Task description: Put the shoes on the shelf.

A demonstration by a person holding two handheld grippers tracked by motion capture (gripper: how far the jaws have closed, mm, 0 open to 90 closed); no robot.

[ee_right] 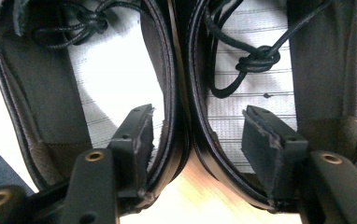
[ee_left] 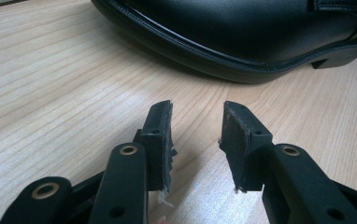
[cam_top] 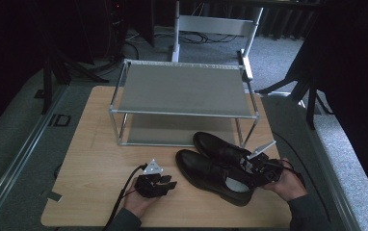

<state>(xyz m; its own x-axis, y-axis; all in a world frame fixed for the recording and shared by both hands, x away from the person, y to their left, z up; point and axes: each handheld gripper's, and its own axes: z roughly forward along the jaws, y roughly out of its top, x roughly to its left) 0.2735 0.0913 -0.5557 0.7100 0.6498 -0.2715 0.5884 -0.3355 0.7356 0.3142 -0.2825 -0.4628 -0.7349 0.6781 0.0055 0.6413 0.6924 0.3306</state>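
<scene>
Two black leather lace-up shoes lie side by side on the wooden table, the nearer shoe [cam_top: 201,171] and the farther shoe [cam_top: 216,144], toes pointing left. My right gripper [cam_top: 245,166] is at their heel ends. In the right gripper view it [ee_right: 199,113] stands open astride the two touching inner walls, one pad [ee_right: 137,135] inside the left-hand shoe [ee_right: 116,60], the other pad [ee_right: 267,144] inside the right-hand shoe [ee_right: 256,84], a gap beside that wall. My left gripper [cam_top: 170,183] rests low on the table, open and empty [ee_left: 197,126], facing a shoe's sole edge [ee_left: 242,32].
A two-tier metal shoe rack [cam_top: 182,89] with grey shelves stands at the back of the table [cam_top: 95,144], just behind the shoes. Bare wood lies left of the left hand. A white frame and cables sit on the floor beyond.
</scene>
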